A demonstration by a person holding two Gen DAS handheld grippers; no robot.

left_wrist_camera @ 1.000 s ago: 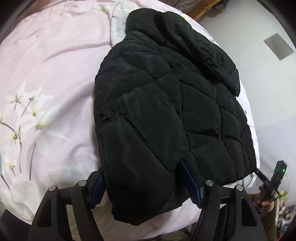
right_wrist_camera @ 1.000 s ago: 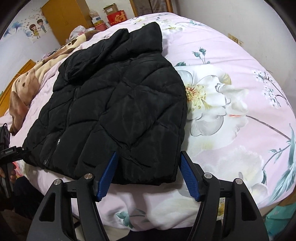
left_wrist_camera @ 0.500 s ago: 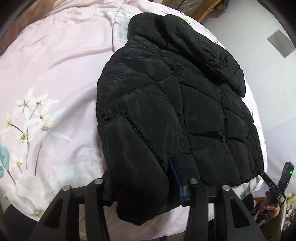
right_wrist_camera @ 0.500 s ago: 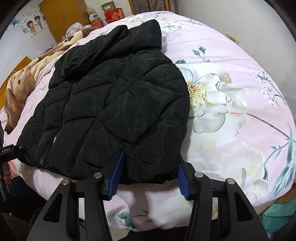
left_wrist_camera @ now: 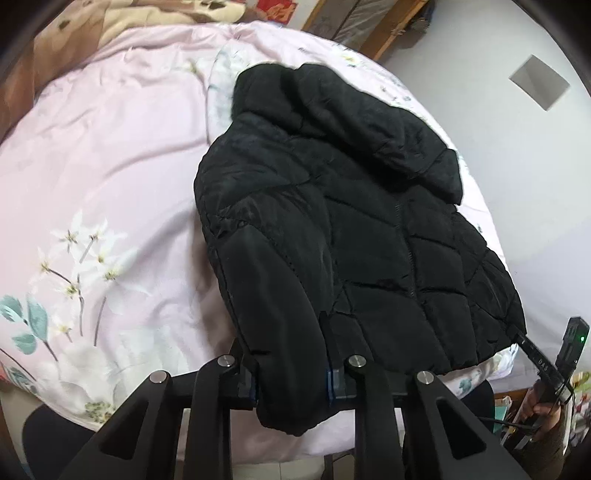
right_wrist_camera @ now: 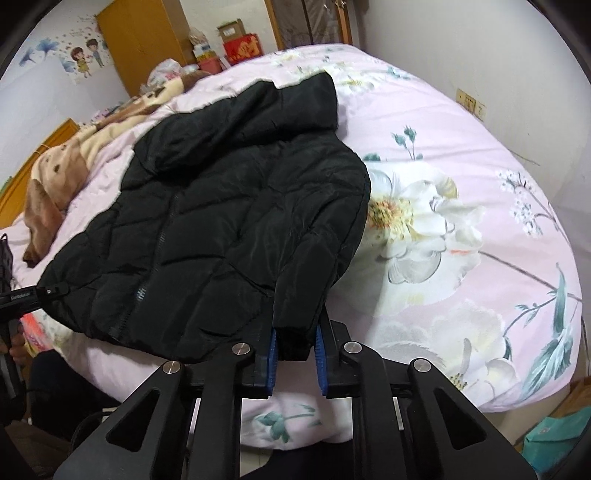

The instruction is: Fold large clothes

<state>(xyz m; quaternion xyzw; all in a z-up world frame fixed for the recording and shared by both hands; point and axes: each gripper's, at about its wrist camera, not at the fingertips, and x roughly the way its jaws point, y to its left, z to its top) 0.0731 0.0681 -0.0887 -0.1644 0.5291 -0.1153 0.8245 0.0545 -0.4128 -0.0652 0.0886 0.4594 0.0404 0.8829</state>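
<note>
Black quilted jacket (left_wrist_camera: 351, 229) — puffy, diamond-stitched.

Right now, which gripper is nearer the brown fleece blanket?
Left. The left gripper clamps the black quilted jacket sleeve on the brown fleece blanket side; the right gripper clamps the far sleeve.

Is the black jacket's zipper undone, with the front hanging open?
No, in the right wrist view the black jacket lies front-up on the bed with its zipper closed down the middle.
</note>
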